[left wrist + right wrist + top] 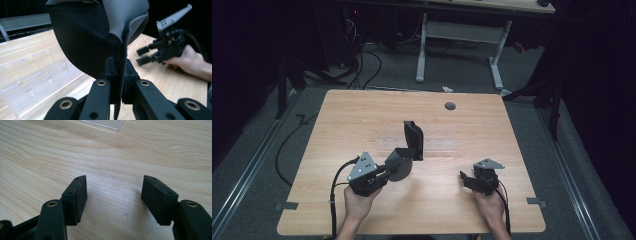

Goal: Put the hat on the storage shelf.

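Observation:
My left gripper [387, 173] [121, 67] is shut on the seam edge of a soft black pouch [400, 165] [87, 37] with a grey lining, which it holds just above the table. A second black pouch [413, 139] stands upright in a clear slotted rack [437, 144] [32, 77] at the table's middle. At the front right my right gripper [465, 178] [115, 195] rests low over bare wood. Its jaws are open with nothing between them. It also shows in the left gripper view as the right gripper [143, 55], held by a hand.
The wooden table [362, 115] has a round cable hole [450, 106] near its far edge. A corner of the clear rack [105, 123] lies ahead of my right gripper. Behind the table stand a white desk frame [457, 35] and floor cables [362, 65].

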`<move>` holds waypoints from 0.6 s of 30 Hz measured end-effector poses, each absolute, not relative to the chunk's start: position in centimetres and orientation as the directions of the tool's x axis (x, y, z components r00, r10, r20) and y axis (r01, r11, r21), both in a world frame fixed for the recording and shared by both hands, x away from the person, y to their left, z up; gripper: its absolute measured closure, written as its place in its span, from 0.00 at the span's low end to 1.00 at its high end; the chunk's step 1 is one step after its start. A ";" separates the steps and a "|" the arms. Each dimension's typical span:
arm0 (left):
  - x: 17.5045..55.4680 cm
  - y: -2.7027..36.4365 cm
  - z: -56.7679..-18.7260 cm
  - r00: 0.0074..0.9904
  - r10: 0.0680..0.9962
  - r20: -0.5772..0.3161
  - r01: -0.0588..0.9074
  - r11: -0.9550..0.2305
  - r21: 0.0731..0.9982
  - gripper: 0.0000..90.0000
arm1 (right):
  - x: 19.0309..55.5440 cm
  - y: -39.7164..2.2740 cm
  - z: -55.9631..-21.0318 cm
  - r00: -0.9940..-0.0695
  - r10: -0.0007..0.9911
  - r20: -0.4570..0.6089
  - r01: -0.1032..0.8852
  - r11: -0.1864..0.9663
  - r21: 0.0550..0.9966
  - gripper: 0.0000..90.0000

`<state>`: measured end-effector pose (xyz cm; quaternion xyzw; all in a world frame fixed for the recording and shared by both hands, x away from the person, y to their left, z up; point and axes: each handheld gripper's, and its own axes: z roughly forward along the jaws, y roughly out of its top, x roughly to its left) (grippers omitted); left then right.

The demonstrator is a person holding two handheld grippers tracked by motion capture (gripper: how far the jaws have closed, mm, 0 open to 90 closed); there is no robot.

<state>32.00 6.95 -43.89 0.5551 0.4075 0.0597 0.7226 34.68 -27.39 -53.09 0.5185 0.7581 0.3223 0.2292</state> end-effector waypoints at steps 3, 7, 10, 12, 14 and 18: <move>32.5 7.2 -43.2 0.660 0.543 -0.519 0.349 0.391 0.852 0.96 | 34.7 -27.4 -53.1 -0.359 0.933 -0.013 0.638 0.256 0.726 0.41; 33.4 7.7 -42.5 0.648 0.560 -0.516 0.329 0.405 0.853 0.96 | 34.7 -27.4 -53.1 -0.362 0.932 -0.012 0.637 0.257 0.726 0.41; 33.9 8.1 -42.2 0.639 0.576 -0.509 0.322 0.401 0.858 0.96 | 34.7 -27.4 -53.1 -0.363 0.932 -0.012 0.638 0.258 0.726 0.41; 34.2 8.4 -42.1 0.631 0.585 -0.509 0.319 0.402 0.858 0.96 | 34.7 -27.4 -53.1 -0.363 0.932 -0.013 0.637 0.258 0.727 0.41; 34.5 8.7 -41.9 0.624 0.592 -0.509 0.313 0.407 0.858 0.96 | 34.7 -27.4 -53.1 -0.363 0.932 -0.012 0.637 0.258 0.726 0.41; 34.9 9.1 -41.4 0.621 0.596 -0.509 0.299 0.420 0.857 0.96 | 34.7 -27.4 -53.1 -0.362 0.932 -0.013 0.637 0.257 0.726 0.41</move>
